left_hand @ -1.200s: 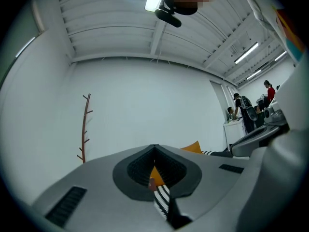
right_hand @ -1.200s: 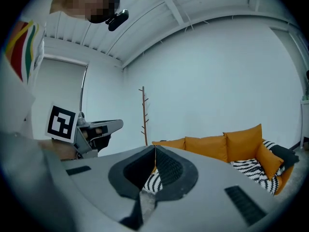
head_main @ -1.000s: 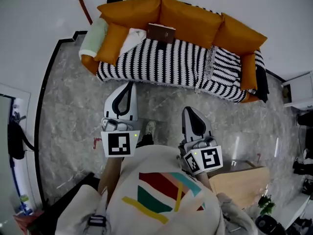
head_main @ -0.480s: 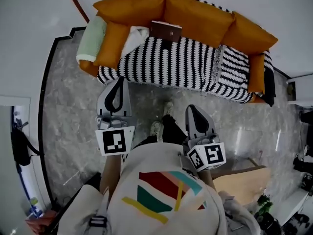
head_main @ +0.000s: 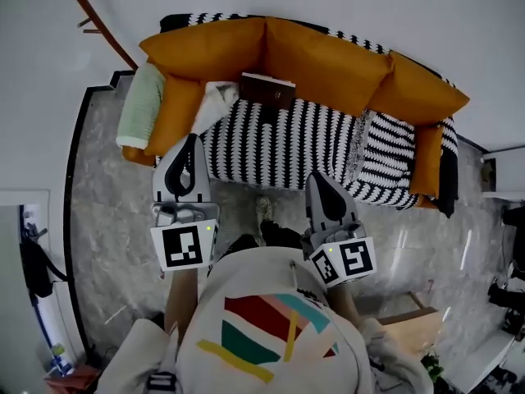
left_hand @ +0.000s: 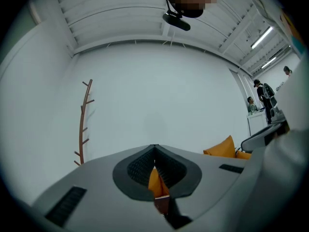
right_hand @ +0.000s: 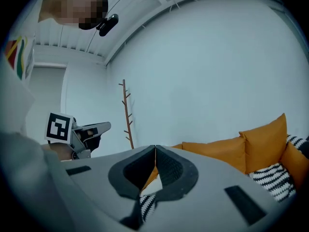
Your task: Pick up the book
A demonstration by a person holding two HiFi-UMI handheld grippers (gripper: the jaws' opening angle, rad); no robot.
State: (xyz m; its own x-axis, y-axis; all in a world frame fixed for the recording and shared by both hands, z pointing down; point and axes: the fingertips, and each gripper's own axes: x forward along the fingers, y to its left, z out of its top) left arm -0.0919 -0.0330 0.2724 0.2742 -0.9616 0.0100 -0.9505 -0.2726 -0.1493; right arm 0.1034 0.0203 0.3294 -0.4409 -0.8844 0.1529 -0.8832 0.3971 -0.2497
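A dark brown book (head_main: 265, 89) lies on the black-and-white striped sofa seat (head_main: 279, 142), up against the orange back cushions (head_main: 316, 52). My left gripper (head_main: 189, 140) reaches the sofa's front left edge, well short of the book; its jaws are shut with nothing held. My right gripper (head_main: 321, 180) hovers at the sofa's front edge, below and right of the book, jaws shut and empty. In the left gripper view a sliver of brown book (left_hand: 161, 203) and orange cushion (left_hand: 155, 183) shows through the closed tips (left_hand: 154, 154). The right gripper view shows closed tips (right_hand: 155, 154) facing the cushions (right_hand: 227, 149).
A pale green pillow (head_main: 141, 105) and a white cloth (head_main: 215, 105) sit at the sofa's left end. A brown coat rack (head_main: 92, 16) stands by the wall at the left. A wooden box (head_main: 410, 335) is on the marble floor at the right. People stand far off (left_hand: 263, 95).
Both grippers and the person have moved toward the sofa; the sofa and book now sit nearer, and the gripper tips overlap the sofa's front edge. Both jaws stayed shut.
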